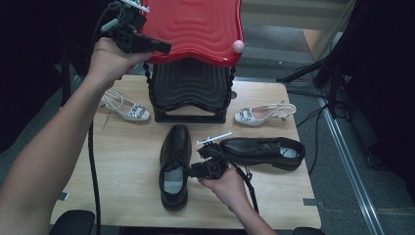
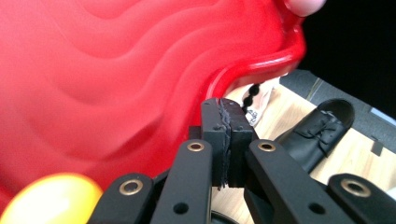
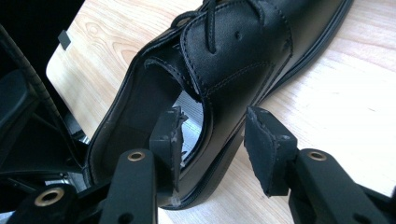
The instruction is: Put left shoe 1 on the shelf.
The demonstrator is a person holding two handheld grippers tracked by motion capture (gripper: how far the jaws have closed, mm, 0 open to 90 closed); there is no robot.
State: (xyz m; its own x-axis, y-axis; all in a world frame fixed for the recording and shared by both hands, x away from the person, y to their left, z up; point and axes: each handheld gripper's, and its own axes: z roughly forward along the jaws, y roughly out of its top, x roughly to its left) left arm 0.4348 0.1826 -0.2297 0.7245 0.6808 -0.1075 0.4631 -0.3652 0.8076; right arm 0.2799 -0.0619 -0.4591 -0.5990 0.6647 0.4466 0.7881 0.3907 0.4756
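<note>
- Right tool (image 3: pixel 212 140) is spread open, straddling the near black shoe's (image 1: pixel 174 164) side wall; clench squarely on the leather.
- Left tool (image 2: pixel 226 140), clenched empty, is by the red lid (image 1: pixel 195 27).

The red lid (image 2: pixel 116 79) is blurred and runs off the frame; beneath it, the yellow ball (image 2: pixel 49 198) is cut off.

Black shoe (image 3: pixel 233 51): smooth leather look, soft sheen, stitched seams. Lid (image 2: pixel 116 70): glossy red plastic, rippled. Table (image 3: pixel 355 107): pale matt wood grain. Right gripper (image 3: pixel 212 140): matt black pads, worn rough edges.
</note>
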